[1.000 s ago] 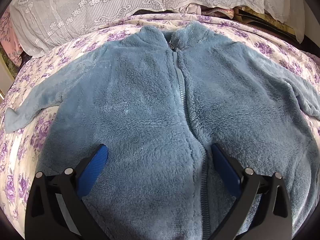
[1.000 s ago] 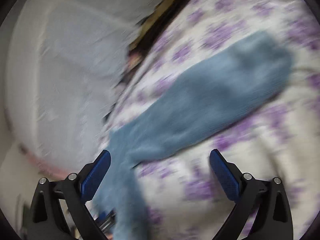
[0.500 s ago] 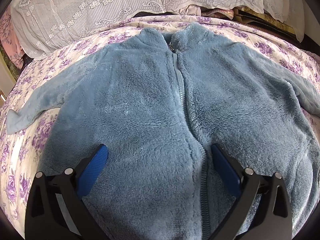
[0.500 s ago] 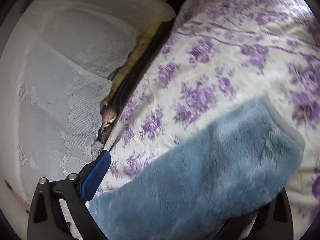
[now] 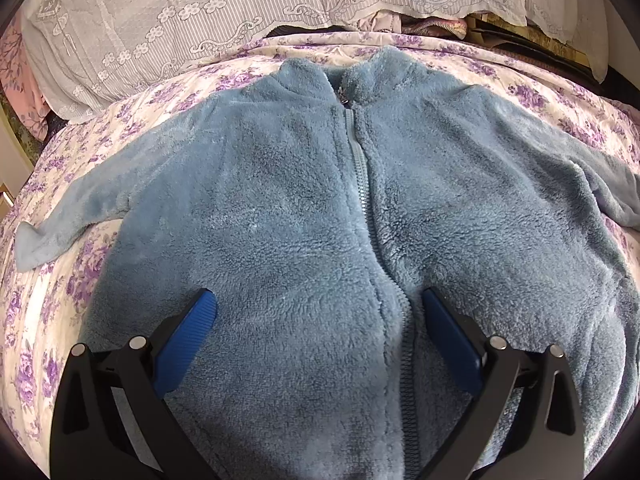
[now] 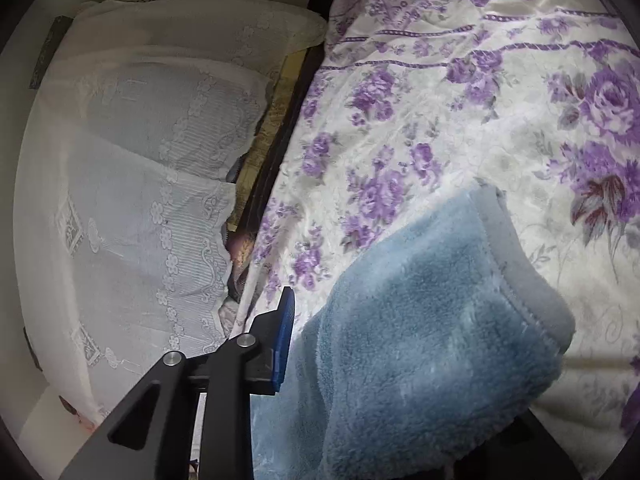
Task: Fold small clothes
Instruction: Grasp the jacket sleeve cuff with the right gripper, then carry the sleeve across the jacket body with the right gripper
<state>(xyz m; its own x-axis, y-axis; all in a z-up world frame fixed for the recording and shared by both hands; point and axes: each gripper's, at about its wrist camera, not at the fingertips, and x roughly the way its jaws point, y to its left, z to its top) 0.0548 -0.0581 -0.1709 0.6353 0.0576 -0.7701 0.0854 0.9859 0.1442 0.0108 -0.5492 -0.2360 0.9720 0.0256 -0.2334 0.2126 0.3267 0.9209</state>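
A: While the blue fleece jacket (image 5: 280, 208) lies spread flat, front up, on the floral bedspread (image 5: 48, 312), where is the left gripper (image 5: 318, 320)?

B: Low in its own view, at about six o'clock, over the jacket's lower front. Its jaws stand wide apart, the blue pads (image 5: 188, 336) straddling fleece beside the zipper (image 5: 362, 184) and pinching nothing. I can't tell whether the tips touch the pile.

A: And the collar?

B: Up at twelve o'clock, near the white lace cover (image 5: 168, 28). One sleeve trails off to nine o'clock, its cuff on the bedspread; the other runs out past three o'clock.

A: What about the right gripper (image 6: 360, 360)?

B: Its jaws have just been closing, and a sleeve cuff (image 6: 432, 320) sits between them. The left pad presses the cuff's edge at about seven o'clock; the other finger is hidden under the fabric, so it looks clamped on the cuff.

A: Where does the cuff point?

B: Its hemmed end reaches toward four o'clock, over the purple roses.
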